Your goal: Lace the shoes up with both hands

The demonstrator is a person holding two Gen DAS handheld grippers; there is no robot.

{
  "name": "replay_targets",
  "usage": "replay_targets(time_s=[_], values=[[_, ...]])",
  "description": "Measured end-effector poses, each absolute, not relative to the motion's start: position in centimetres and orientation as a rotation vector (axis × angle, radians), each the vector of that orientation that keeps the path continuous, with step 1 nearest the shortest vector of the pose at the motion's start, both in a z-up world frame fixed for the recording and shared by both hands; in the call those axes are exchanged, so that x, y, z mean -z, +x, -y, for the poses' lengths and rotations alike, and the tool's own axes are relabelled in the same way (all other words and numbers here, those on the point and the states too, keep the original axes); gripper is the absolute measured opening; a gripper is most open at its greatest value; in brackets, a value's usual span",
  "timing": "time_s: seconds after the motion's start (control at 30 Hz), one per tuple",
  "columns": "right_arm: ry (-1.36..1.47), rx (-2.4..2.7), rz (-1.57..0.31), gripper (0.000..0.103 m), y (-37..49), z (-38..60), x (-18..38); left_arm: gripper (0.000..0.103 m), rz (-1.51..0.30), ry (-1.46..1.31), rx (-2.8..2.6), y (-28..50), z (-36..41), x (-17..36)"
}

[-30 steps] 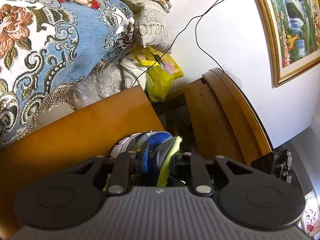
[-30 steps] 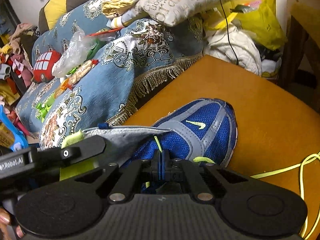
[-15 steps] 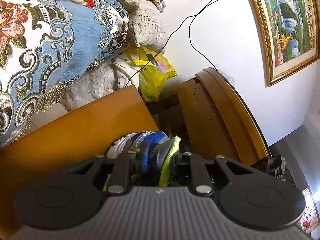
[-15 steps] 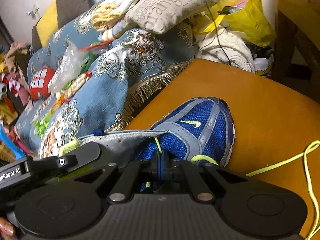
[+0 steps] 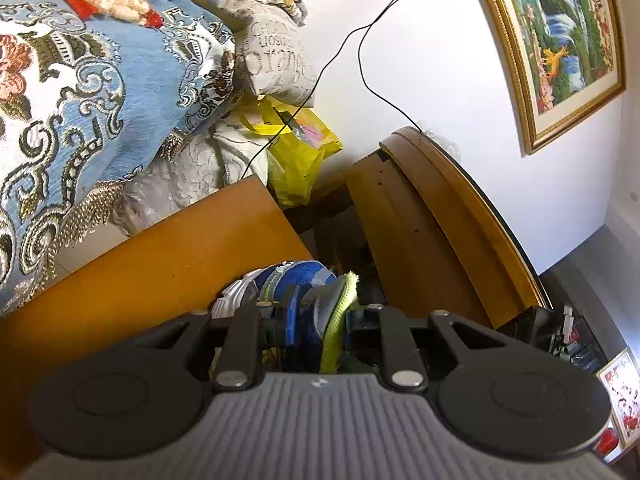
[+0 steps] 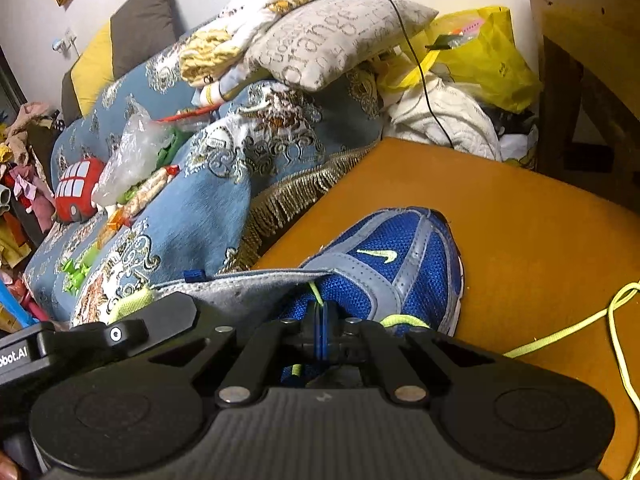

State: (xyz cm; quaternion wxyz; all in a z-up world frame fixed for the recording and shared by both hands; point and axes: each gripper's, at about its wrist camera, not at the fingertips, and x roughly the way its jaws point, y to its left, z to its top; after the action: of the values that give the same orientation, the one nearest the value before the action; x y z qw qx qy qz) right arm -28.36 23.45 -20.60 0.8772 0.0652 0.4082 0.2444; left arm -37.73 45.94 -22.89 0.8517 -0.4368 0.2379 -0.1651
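Bracing blue Nike sneaker [image 6: 404, 264] on orange table [image 6: 540, 240]: your left gripper [image 5: 320, 320] clamps tongue and collar, steadying eyelets; right gripper [image 6: 320, 330], jaws fully closed, pinches neon-yellow lace [image 6: 316, 294] for threading.

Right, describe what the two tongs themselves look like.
Both tongs look alike: a grey ribbed body with two round black discs, black linkage arms with silver rivets, and blue pads. On the left tongs the pads are blue; the right tongs match. White lettering ending "bot.AI" marks the left one's side.

A cluttered home living room: patterned sofa [image 6: 208, 216], cushions [image 6: 332, 40], framed painting [image 5: 560, 40].
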Motion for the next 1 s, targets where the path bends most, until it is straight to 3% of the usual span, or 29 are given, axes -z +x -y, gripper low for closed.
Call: replay_targets(time_s=[0.5, 0.77, 0.93, 1.0], values=[[0.239, -0.587, -0.546, 0.000, -31.3, -21.6, 22.5, 0.020, -0.430, -0.415, 0.349, -39.2, -42.3, 21.3], [0.262, -0.622, -0.512, 0.001, -31.2, -20.9, 22.7, 0.021, -0.390, -0.296, 0.378, -39.6, -41.6, 21.5], [0.290, -0.642, -0.518, 0.005, -31.4, -19.8, 22.4, 0.021, -0.381, -0.296, 0.374, -39.7, -41.8, 21.8], [0.280, -0.630, -0.477, 0.026, -32.0, -19.3, 22.1, 0.022, -0.381, -0.320, 0.381, -39.7, -42.2, 22.0]])
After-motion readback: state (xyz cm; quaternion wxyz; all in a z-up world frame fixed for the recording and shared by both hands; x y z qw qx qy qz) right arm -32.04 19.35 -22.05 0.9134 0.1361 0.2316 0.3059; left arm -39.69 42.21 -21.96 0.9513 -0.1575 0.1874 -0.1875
